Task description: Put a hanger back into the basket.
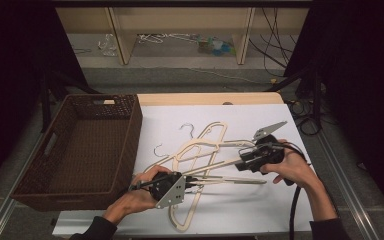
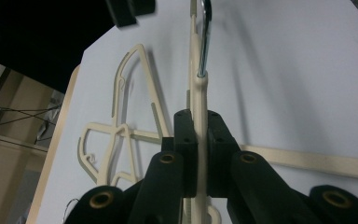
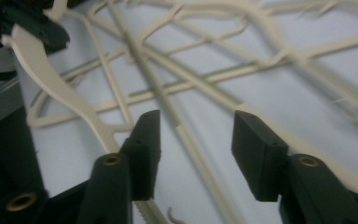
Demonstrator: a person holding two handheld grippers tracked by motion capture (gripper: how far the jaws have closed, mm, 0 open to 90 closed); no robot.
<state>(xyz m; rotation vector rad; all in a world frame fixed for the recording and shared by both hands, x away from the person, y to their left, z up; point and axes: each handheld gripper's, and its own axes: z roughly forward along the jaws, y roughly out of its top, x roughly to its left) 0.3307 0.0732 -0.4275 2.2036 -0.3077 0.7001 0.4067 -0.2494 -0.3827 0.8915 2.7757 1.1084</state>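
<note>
Gripping one hanger (image 2: 199, 100) in clenched left gripper (image 2: 199, 140) jaws; right gripper (image 3: 196, 140) jaws released. Risking dragging the tangled pile (image 1: 205, 150) off the surface (image 1: 260, 210).

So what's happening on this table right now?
A person works a pile of cream hangers on the white table with two hand-held tools. The left claw is shut on one hanger near its metal hook. The right claw is open over the tangled hangers, gripping nothing. A brown wicker basket sits at the left, with no hangers visible in it.
</note>
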